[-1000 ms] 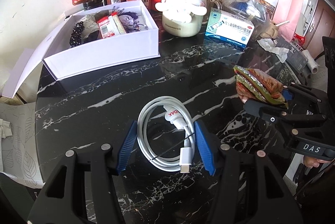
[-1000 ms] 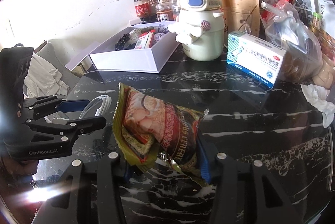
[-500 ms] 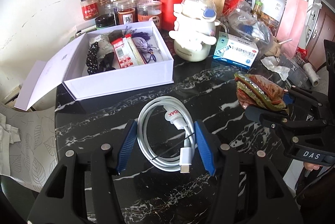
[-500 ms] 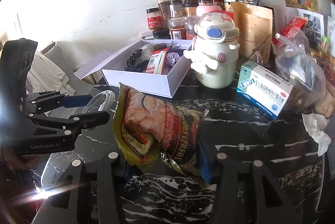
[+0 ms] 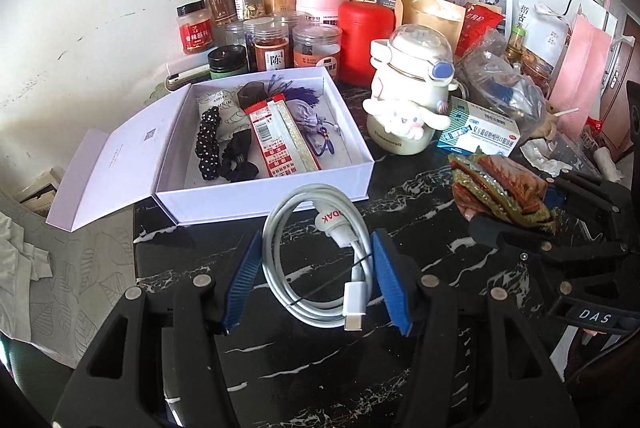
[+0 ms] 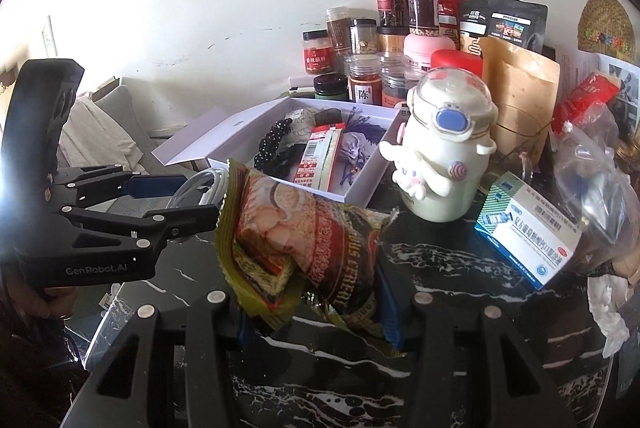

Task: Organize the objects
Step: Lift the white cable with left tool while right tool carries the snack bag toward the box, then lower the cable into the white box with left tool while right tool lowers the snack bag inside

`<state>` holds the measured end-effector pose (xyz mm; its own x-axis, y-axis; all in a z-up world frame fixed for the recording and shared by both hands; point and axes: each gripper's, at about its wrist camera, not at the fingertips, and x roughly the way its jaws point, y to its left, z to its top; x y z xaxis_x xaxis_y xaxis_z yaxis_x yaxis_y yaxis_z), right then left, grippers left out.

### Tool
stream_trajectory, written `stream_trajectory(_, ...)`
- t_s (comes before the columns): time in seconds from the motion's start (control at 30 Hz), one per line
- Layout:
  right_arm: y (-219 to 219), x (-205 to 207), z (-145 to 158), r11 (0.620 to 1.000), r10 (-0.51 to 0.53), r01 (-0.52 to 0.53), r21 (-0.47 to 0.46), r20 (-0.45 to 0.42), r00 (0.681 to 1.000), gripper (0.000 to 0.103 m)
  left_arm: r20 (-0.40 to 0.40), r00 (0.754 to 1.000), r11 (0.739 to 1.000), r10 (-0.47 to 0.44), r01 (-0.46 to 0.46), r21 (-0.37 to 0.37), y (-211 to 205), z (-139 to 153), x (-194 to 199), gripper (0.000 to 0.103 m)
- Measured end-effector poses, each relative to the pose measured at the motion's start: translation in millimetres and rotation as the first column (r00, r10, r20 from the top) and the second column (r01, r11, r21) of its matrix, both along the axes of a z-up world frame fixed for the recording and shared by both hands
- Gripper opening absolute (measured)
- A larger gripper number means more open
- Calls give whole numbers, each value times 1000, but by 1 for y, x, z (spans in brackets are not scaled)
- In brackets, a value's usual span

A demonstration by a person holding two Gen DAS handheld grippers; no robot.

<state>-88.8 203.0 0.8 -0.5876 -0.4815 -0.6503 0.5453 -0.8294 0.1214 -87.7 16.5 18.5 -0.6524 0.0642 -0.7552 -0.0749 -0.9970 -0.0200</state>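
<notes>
The coiled white cable (image 5: 320, 256) sat clamped between the blue pads of the left gripper (image 5: 318, 280), its loop standing up out of the jaws and its plug end hanging toward the camera, all of it held above the black marble table (image 5: 400, 184); the crumpled snack packet (image 6: 308, 240) was pinched in the same way by the right gripper (image 6: 312, 312), the wrapper bulging out above the jaws and its torn edge folded over at the left side; each gripper showed in the other's view, the right one with its packet to the right of the cable, the left one with the cable to the left of the packet; beyond both lay the open white box (image 5: 264, 196), its lid (image 5: 116, 164) flapped out flat to the left, holding dark hair ties, a red-and-white strip packet and a purple tassel; just right of the box stood a cream cartoon bottle (image 5: 408, 100), and beside that a blue-and-white medicine box (image 5: 480, 132); a crowd of spice jars (image 5: 276, 44) and pouches lined the wall behind.
</notes>
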Motion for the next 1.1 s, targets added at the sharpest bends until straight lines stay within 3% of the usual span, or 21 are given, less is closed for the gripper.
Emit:
stream_trajectory(0.7, -47, -78, 20, 996, 88, -87, 14, -55, 995, 49, -28, 998, 998, 64, -64, -13, -37, 16, -80, 55)
stream_trajectory(1.1, -73, -125, 25, 993, 112, -109, 33, -80, 991, 49, -21, 997, 997, 73, -73, -13, -61, 8, -129, 55)
